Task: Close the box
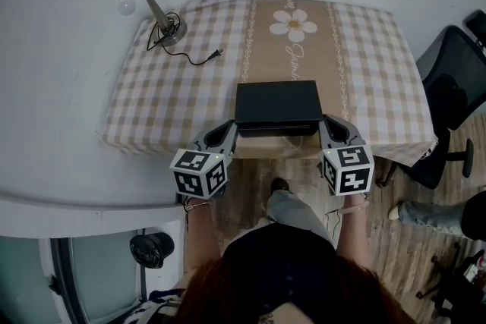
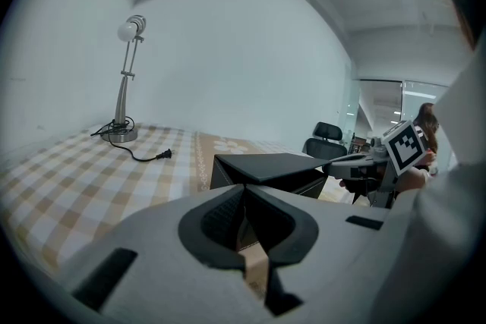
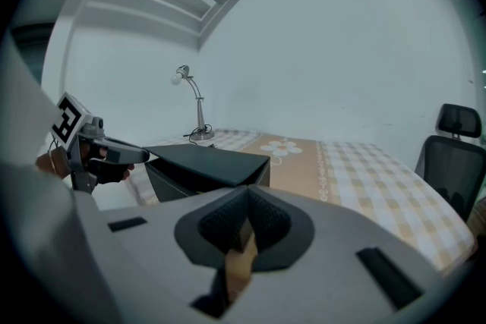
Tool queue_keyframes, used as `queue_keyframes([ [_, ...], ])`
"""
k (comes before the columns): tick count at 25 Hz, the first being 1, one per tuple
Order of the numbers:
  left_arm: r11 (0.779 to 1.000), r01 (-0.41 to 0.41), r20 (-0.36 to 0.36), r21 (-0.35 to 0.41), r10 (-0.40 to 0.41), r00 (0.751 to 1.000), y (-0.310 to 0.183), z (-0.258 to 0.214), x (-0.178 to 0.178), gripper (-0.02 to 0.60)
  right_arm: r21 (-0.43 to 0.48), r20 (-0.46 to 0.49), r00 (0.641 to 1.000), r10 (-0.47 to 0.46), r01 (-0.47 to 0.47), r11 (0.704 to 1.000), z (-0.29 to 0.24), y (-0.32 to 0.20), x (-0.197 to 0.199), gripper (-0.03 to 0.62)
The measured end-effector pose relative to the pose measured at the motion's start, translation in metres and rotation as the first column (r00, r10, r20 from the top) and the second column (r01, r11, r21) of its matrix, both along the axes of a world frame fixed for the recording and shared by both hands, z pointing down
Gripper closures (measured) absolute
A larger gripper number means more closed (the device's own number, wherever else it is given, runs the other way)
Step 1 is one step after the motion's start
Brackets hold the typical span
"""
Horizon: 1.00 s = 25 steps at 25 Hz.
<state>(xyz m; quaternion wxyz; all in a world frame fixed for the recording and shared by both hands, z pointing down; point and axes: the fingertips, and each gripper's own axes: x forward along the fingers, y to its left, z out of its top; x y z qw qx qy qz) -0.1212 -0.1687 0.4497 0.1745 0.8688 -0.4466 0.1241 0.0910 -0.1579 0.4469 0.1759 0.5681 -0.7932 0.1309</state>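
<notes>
A black box point(image 1: 277, 106) lies near the front edge of the checked tablecloth point(image 1: 175, 87). Its flat lid point(image 2: 267, 165) rests on the base, tilted and overhanging it in both gripper views; the lid point(image 3: 211, 164) shows a dark gap beneath. My left gripper point(image 1: 232, 125) is at the box's near left corner, jaws closed tip to tip with nothing between them. My right gripper point(image 1: 325, 122) is at the near right corner, also shut and empty. Whether either tip touches the box I cannot tell. Each gripper view shows the other gripper: the right gripper point(image 2: 357, 163), the left gripper point(image 3: 125, 152).
A desk lamp point(image 1: 144, 0) stands at the table's far left with its loose cord and plug point(image 1: 201, 57) lying on the cloth. A daisy print point(image 1: 293, 24) marks the far middle. A black office chair point(image 1: 452, 87) stands right of the table. The table's front edge runs just under the grippers.
</notes>
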Motion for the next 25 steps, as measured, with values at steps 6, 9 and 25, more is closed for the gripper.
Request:
queue_keyframes([
  [6, 1.0, 0.002, -0.001, -0.004, -0.002, 1.0, 0.005, 0.002, -0.001, 0.554, -0.002, 0.001, 1.0, 0.0, 0.0, 1.0, 0.0, 0.007, -0.001, 0.577],
  [9, 1.0, 0.002, 0.005, -0.008, -0.002, 1.0, 0.008, 0.004, -0.002, 0.554, -0.005, 0.001, 1.0, 0.001, -0.001, 1.0, 0.001, 0.01, -0.001, 0.577],
  [25, 1.0, -0.006, 0.009, -0.025, 0.006, 1.0, 0.013, 0.009, -0.001, 0.554, -0.017, 0.003, 1.0, 0.004, -0.004, 1.0, 0.005, 0.016, -0.002, 0.577],
])
